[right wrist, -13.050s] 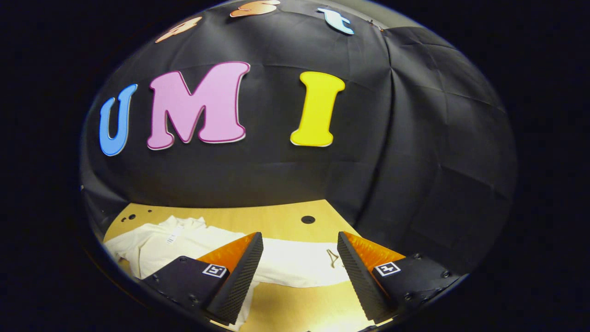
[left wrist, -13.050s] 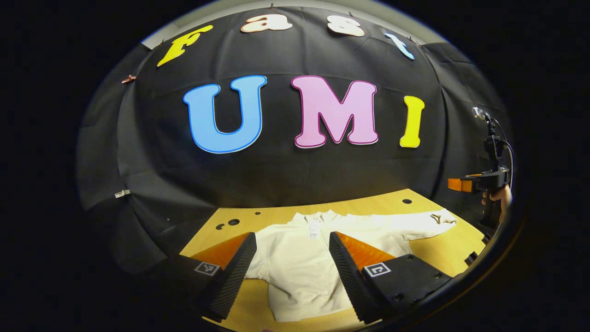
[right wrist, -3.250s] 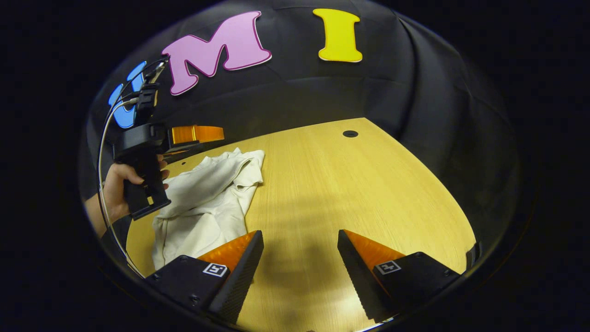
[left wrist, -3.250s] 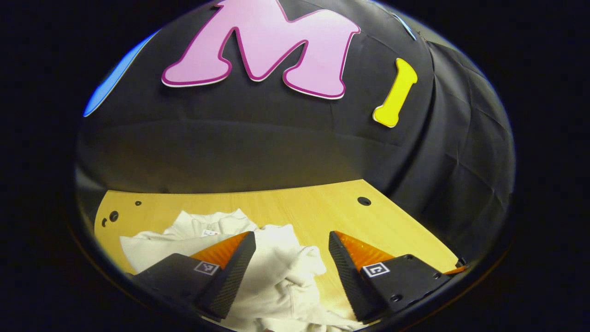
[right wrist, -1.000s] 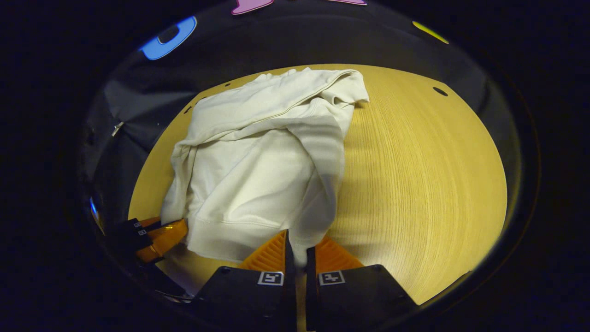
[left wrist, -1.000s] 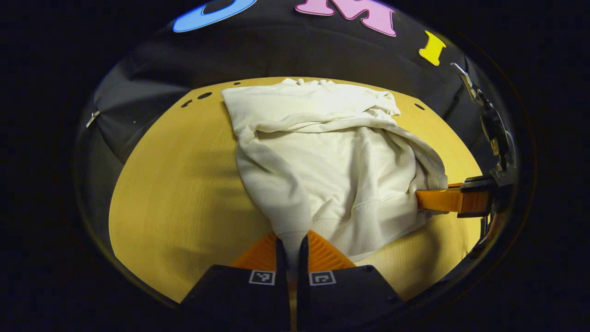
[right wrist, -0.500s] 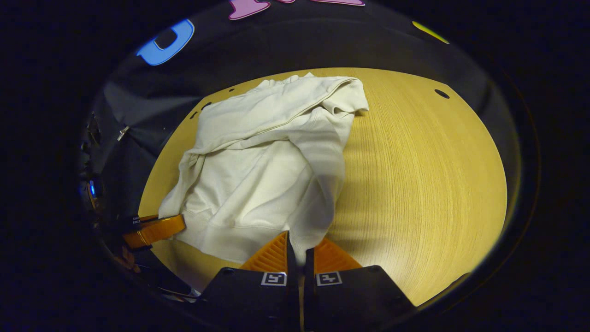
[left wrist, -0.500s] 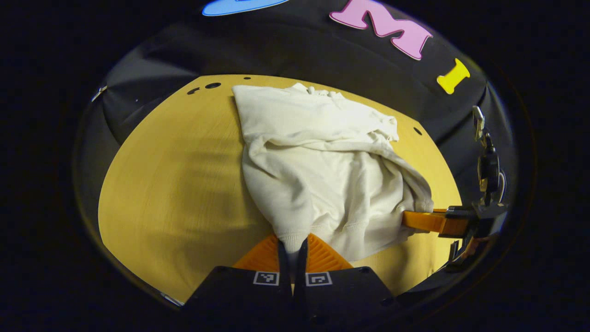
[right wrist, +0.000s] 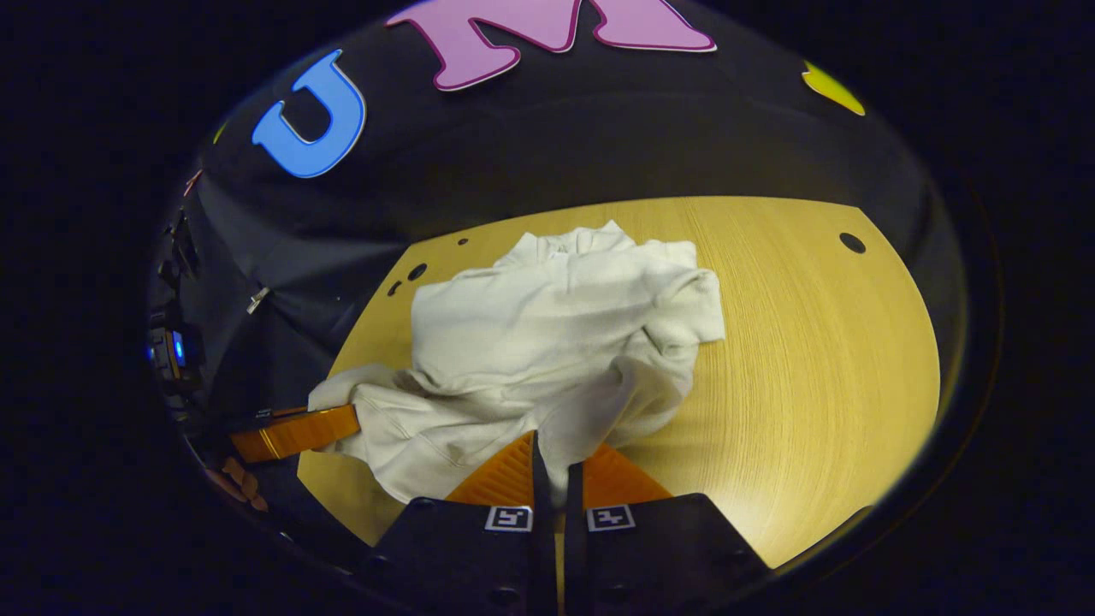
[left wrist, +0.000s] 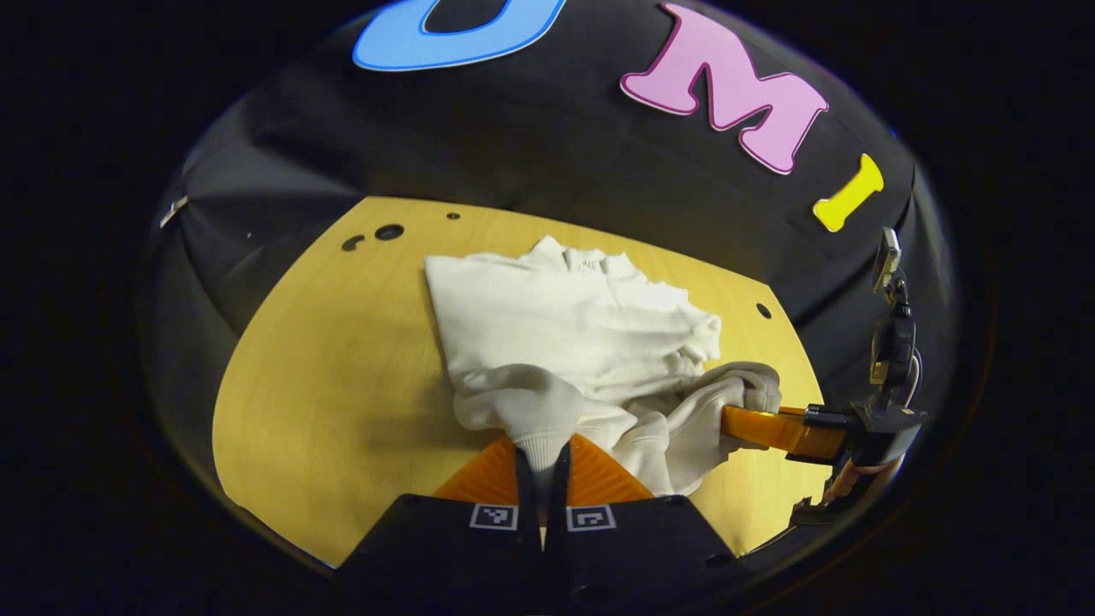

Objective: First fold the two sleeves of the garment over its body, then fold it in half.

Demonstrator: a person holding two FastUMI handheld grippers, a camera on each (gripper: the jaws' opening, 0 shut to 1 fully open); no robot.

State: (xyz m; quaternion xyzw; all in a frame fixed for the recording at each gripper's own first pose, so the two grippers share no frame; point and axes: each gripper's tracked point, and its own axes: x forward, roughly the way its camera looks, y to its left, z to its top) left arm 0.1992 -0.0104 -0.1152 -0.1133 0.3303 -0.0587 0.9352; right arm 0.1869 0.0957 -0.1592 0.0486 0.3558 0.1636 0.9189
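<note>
Broadly, wooden surface (left wrist: 325, 368) spans both views, pale yellow grain, small dark holes (left wrist: 389, 232) near its far edge against the black cloth wall. Cream garment (left wrist: 565, 325) lies on it toward the far side, collar end away, sleeves gathered over the body, near hem lifted and bunched. Left tongs (left wrist: 541, 458) closed tight on a ribbed fold of the hem at the bottom of the left gripper view, cloth pinched between both fingers. Right tongs (right wrist: 552, 470) likewise clamped on the hem's other corner in the right gripper view. Right tongs (left wrist: 753, 425) also seen at the right of the left gripper view, fabric draped over them; left tongs (right wrist: 334, 423) at lower left of the right gripper view, touching the cloth edge
</note>
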